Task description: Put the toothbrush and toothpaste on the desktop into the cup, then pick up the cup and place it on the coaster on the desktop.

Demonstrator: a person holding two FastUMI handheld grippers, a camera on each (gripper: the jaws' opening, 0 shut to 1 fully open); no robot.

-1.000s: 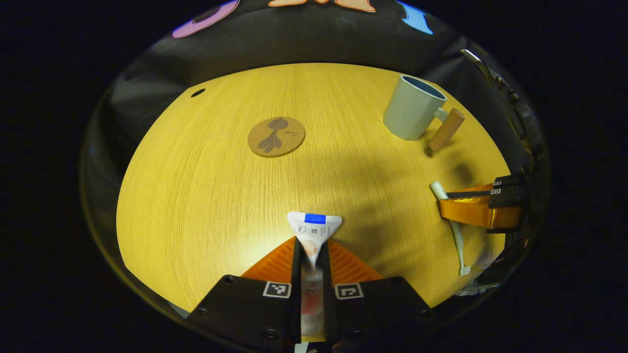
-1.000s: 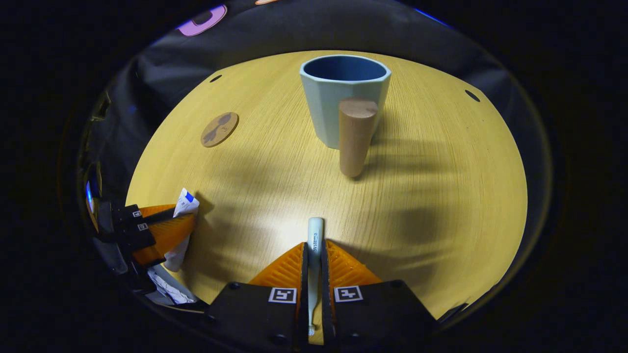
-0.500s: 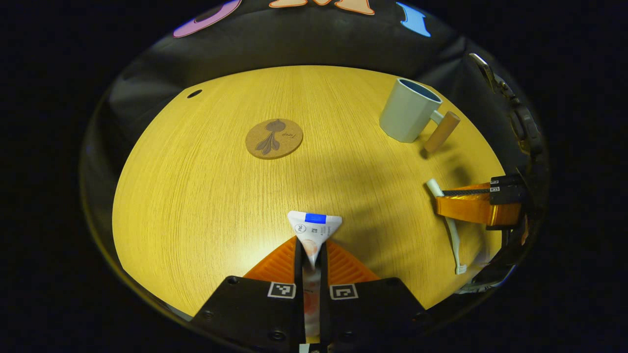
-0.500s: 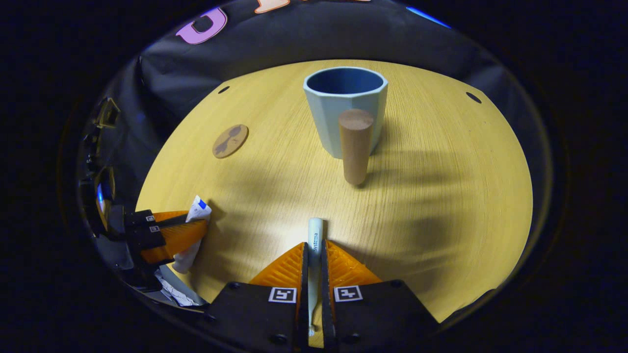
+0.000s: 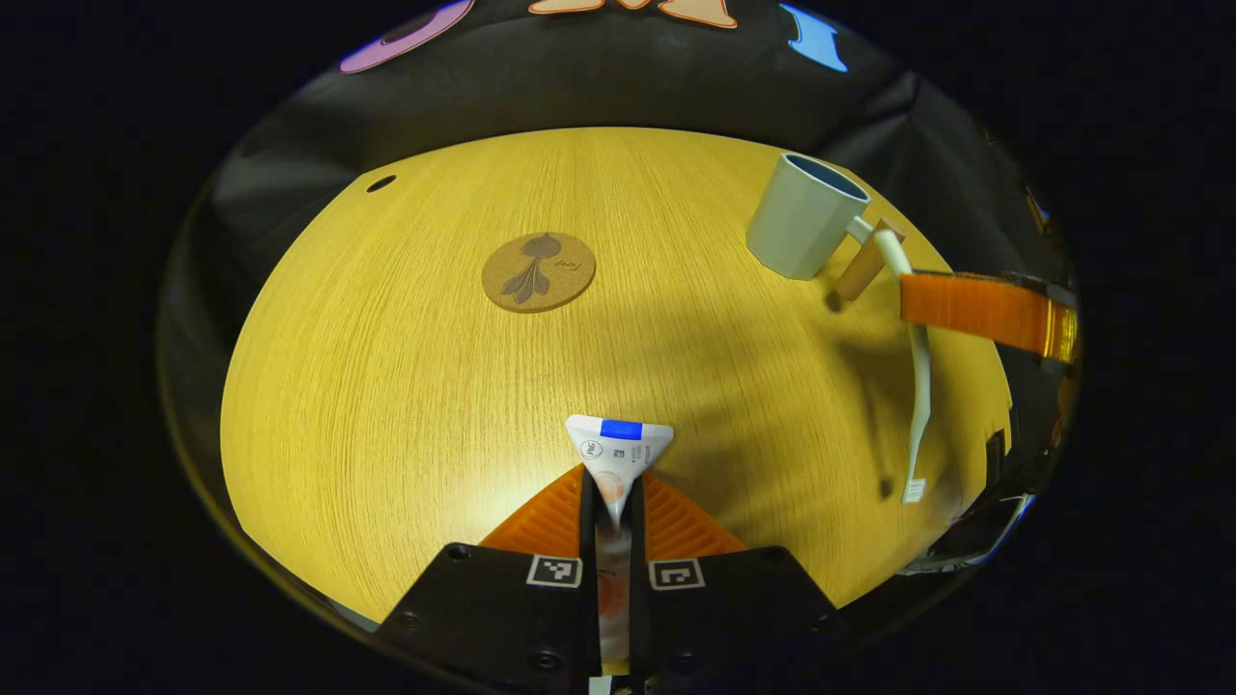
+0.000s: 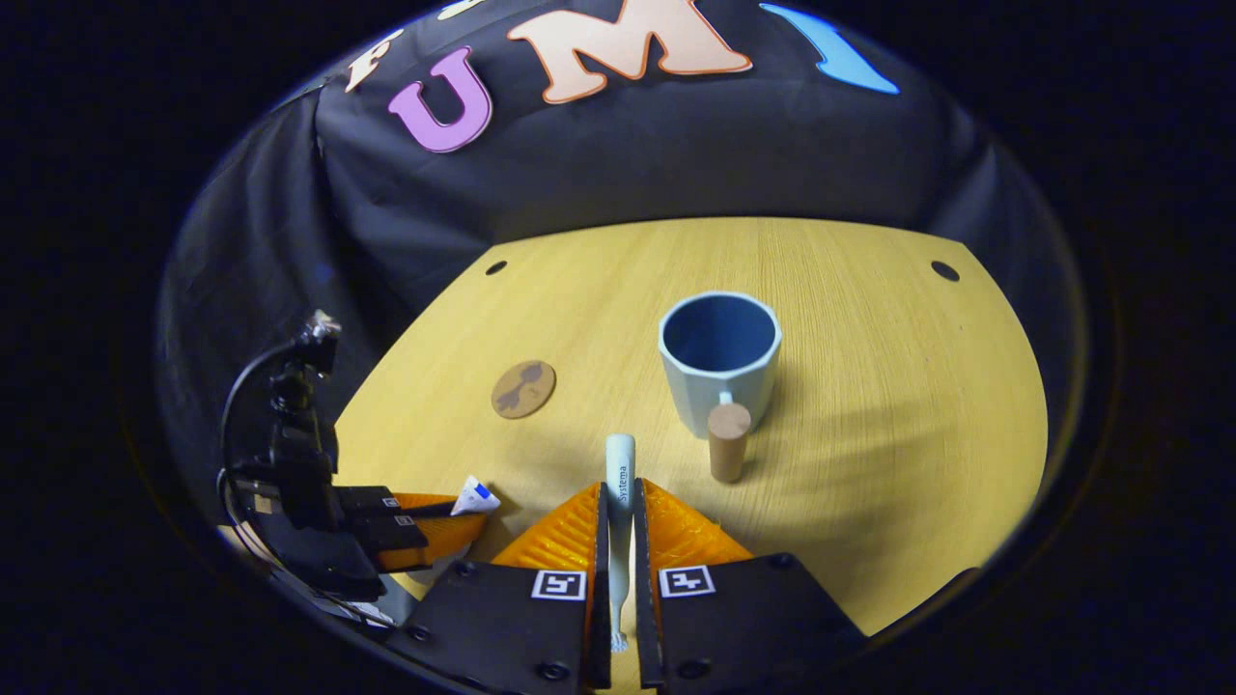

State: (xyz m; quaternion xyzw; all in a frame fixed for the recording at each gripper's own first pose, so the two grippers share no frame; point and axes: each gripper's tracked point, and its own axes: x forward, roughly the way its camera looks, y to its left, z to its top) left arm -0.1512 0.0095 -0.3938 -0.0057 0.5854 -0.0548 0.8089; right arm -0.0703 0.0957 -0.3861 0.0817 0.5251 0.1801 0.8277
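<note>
Clamping a white toothpaste tube (image 5: 618, 450) near the desktop's (image 5: 386, 386) front edge, the left gripper (image 5: 612, 502) is nearly closed; the right gripper (image 6: 618, 507) pinches the toothbrush (image 6: 619, 473) — raised, just short of the pale blue cup (image 6: 719, 362) standing toward the far edge, left of it the coaster (image 6: 522, 389).

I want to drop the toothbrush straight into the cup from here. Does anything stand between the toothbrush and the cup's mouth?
Nothing visible blocks it. The right hand-held gripper holds the toothbrush above the table, and the cup stands ahead with its mouth open. Only the cup's wooden handle juts toward the toothbrush, below the rim.
</note>
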